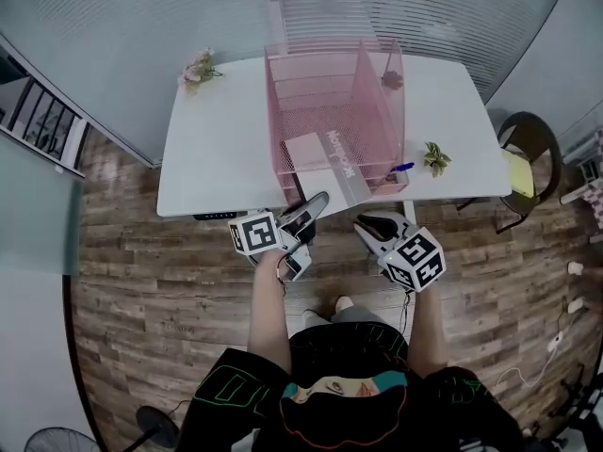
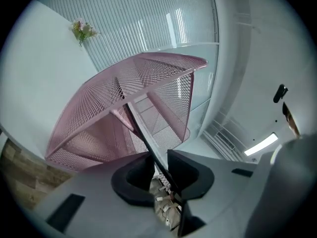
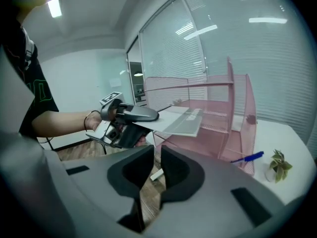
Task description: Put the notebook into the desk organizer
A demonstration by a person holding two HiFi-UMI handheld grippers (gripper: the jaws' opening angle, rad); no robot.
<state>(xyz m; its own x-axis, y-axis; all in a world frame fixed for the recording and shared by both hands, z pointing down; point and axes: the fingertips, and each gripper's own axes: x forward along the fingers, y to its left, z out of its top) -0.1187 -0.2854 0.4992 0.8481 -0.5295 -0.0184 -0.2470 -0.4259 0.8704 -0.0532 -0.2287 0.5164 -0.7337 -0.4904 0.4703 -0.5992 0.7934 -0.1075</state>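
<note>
A pink mesh desk organizer (image 1: 320, 92) (image 2: 99, 108) (image 3: 233, 113) stands on the white table (image 1: 212, 149). The grey notebook (image 1: 334, 163) (image 3: 181, 120) lies flat, its far end inside the organizer's front and its near end sticking out over the table edge. My left gripper (image 1: 318, 203) (image 2: 159, 162) is at that near end. The notebook's thin edge (image 2: 143, 133) runs between its jaws, with a gap beside it, so the pads are not pressing. My right gripper (image 1: 363, 222) (image 3: 157, 157) hovers beside it over the floor, jaws slightly apart and empty.
A blue pen (image 1: 401, 168) (image 3: 250, 157) and a small plant (image 1: 435, 156) (image 3: 279, 165) lie right of the organizer. Flowers (image 1: 198, 67) sit at the table's far left corner. A chair (image 1: 523, 158) stands at the right end. Glass walls lie behind the table.
</note>
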